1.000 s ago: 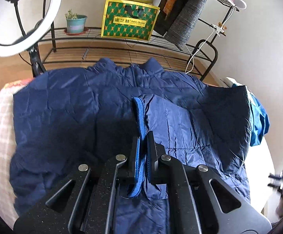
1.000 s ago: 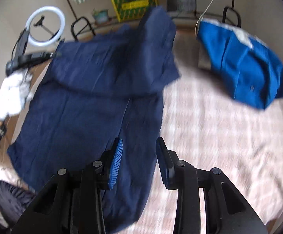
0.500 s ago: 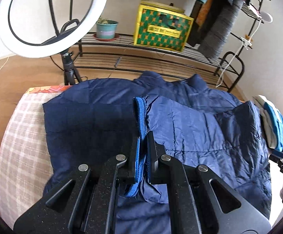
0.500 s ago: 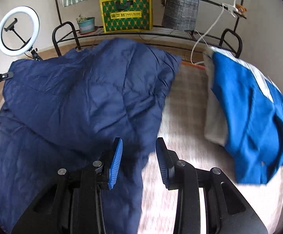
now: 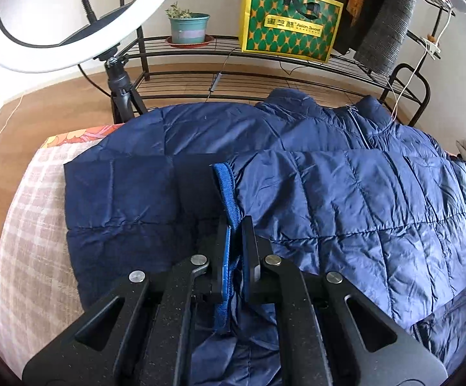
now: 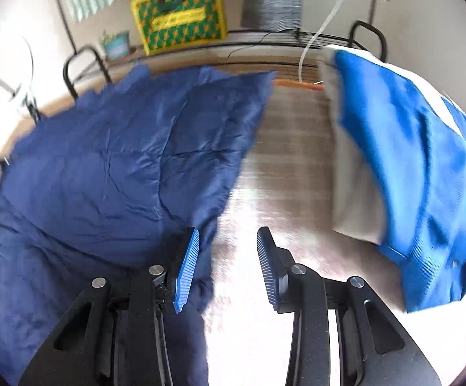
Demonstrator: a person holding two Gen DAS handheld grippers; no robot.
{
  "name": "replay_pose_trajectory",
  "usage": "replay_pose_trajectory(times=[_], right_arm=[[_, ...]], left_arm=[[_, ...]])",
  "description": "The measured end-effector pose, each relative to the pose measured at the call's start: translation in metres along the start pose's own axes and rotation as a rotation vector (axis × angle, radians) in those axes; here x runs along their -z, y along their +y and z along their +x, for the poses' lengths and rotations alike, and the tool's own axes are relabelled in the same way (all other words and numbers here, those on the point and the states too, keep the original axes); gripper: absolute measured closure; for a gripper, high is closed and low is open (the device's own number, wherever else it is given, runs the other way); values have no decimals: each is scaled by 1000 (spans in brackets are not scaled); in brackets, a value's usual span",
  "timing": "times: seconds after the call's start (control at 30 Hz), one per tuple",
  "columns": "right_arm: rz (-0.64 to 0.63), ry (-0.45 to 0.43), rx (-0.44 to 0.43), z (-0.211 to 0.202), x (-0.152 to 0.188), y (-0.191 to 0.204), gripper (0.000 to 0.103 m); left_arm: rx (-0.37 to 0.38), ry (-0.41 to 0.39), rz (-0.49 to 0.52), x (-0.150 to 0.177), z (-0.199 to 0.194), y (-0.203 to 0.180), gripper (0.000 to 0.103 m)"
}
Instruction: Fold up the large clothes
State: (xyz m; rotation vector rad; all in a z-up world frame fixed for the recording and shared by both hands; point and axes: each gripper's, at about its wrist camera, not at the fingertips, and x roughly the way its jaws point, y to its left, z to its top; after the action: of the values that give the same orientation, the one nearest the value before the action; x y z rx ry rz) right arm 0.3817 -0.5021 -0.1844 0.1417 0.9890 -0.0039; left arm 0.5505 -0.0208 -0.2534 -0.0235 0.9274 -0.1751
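Note:
A navy quilted jacket lies spread on the checked bed cover, collar toward the far rack. One sleeve is folded across the body. My left gripper is shut on that sleeve's ribbed blue cuff, which runs up from between the pads. In the right wrist view the same jacket fills the left half, blurred. My right gripper stands open over the jacket's right edge and the bare cover, with nothing between its fingers.
A bright blue garment lies on a pale pillow at the right. Behind the bed runs a black wire rack with a green-and-yellow box and a potted plant. A ring light on a tripod stands at the far left.
The left gripper has carried the cuff and sleeve lower and leftward across the jacket's body. The right gripper has swung right along the jacket's edge toward the blue garment, jaws still apart.

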Motion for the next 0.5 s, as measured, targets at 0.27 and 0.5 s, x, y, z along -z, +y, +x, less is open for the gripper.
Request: replay_pose_trajectory(times=[0.27,0.5], right_arm=[[-115,-32,-12,7,-8,38,67],[-193,49,78,44,-2,58,67]], left_arm=[[-8,10,-34,-1,3,7,99],[-53,9,1,1,-6,9,88]])
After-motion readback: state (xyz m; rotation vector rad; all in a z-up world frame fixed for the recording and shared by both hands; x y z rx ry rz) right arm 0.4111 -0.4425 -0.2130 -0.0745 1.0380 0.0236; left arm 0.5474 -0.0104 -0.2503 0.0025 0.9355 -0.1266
